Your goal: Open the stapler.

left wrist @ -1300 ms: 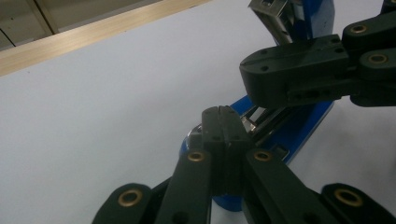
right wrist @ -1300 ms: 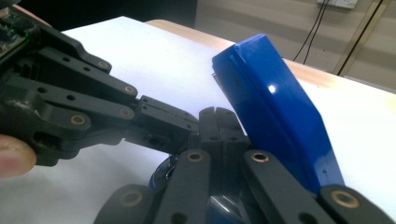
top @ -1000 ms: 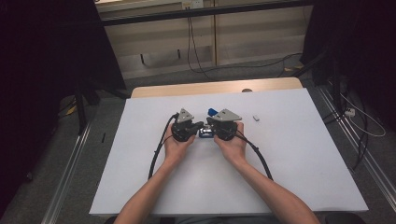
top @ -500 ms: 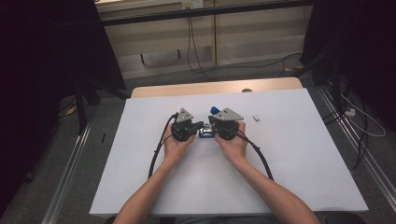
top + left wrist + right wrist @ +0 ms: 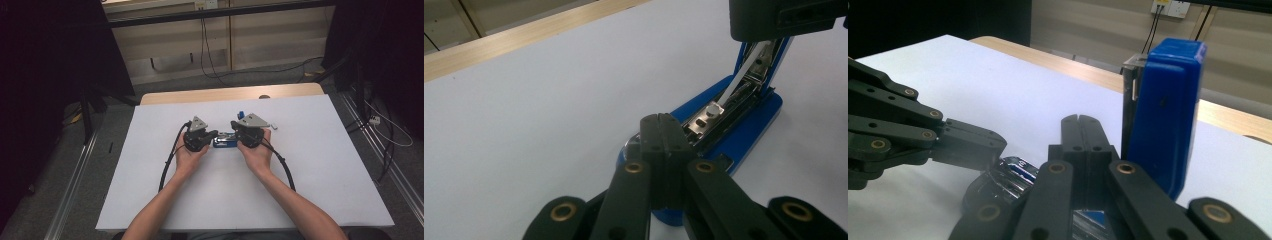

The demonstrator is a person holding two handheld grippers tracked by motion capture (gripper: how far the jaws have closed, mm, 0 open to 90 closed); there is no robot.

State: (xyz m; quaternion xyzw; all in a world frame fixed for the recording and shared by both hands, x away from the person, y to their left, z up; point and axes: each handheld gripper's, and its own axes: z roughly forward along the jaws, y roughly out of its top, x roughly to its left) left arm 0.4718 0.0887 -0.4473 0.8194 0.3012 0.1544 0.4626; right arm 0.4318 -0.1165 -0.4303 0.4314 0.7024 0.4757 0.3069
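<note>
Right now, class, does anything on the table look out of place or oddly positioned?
Yes: the blue stapler between the two grippers is hinged wide open. Its lid stands nearly upright while the base lies flat on the white table, baring the metal staple channel.

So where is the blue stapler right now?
In the high view, the blue stapler lies mid-table on the white sheet, between the left gripper and right gripper, its lid swung up.

Small white object [image 5: 273, 126] on white table [image 5: 325, 165], wall socket [image 5: 1168, 7] behind
</note>
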